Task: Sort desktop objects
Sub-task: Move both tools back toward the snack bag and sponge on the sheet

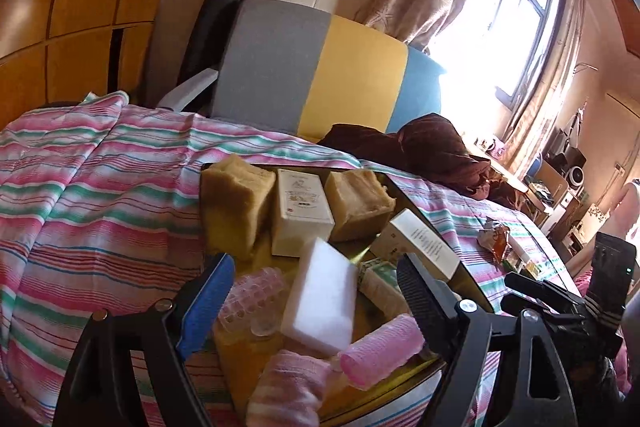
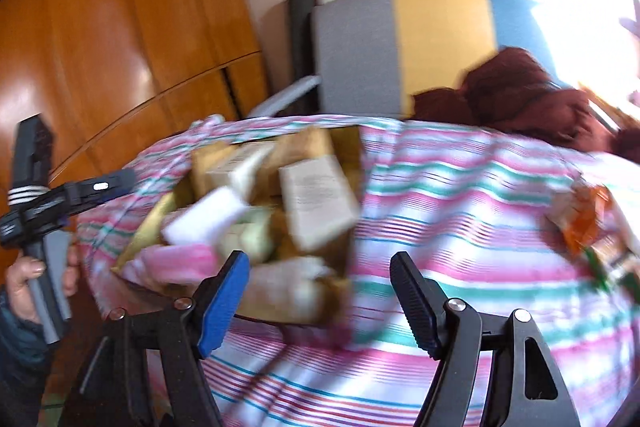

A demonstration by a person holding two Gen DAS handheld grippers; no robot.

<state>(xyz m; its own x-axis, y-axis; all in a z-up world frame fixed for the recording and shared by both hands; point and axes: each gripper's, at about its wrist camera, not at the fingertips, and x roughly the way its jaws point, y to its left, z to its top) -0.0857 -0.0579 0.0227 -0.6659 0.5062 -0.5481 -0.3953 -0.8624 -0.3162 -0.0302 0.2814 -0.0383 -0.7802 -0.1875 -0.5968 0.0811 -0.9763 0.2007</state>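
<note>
Your left hand-held gripper (image 1: 316, 301) hangs wide and empty over the gold tray (image 1: 472, 275) on the bed, the white sponge block (image 1: 320, 299) between its fingers: light, soft, squashy, so pinch its long flat faces gently; your right hand-held gripper (image 2: 318, 291) is wide too

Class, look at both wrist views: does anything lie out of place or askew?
Yes. An orange wrapper lies crumpled on the striped quilt, apart from the gold tray. In the tray, a white sponge block leans tilted across other items.
</note>
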